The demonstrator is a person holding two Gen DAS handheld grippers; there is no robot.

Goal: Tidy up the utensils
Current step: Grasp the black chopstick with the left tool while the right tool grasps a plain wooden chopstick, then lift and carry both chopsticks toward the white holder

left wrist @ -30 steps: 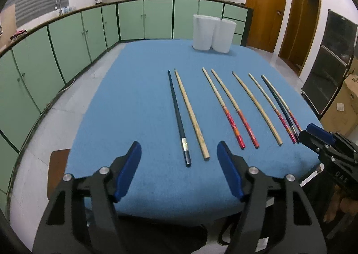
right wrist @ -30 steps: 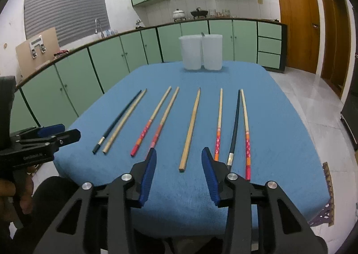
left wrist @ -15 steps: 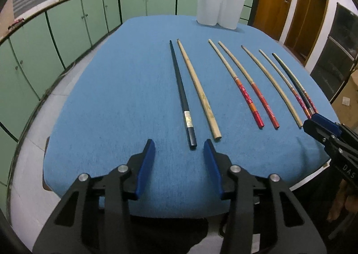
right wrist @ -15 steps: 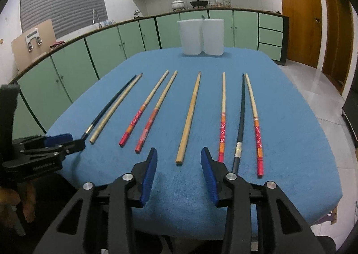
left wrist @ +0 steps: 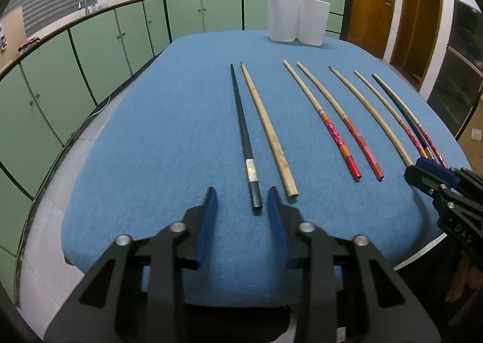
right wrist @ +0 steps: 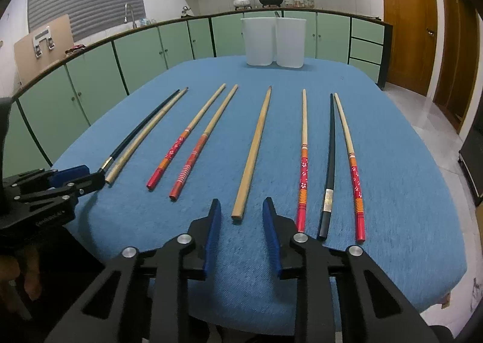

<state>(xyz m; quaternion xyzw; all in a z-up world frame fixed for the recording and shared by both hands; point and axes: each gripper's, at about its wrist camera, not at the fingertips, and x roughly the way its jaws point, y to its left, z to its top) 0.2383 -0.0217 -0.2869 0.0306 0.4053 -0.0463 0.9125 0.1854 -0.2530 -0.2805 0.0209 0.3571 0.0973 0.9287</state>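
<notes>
Both my claws hang over the near edge of the blue table (left wrist: 151, 137), and eight chopsticks lie side by side on it, each with its long axis running from near to far and its thick end toward me.

My left gripper (left wrist: 241, 196) has just been narrowing; its blue pads now stand a modest gap apart with nothing pressed between them. The butt of the black chopstick (left wrist: 246, 146) lies just ahead of that gap, a little right of its middle and close to the right pad, and the shaft runs straight away from me. The plain bamboo chopstick (left wrist: 270, 131) lies just to its right, its butt outside my right pad.

My right gripper (right wrist: 240, 207) has also been closing and holds nothing. The thick end of the plain wooden chopstick (right wrist: 252, 149) sits just beyond the gap, nearly centred, its length pointing away toward the two white containers (right wrist: 273, 41) at the far end of the table.

I judge each claw is nearest its own stick: the left to the black one, the right to the wooden one. Since both sticks point along my fingers, a short push forward and down should bring the butts between the pads, the left needing a slight shift right first.
</notes>
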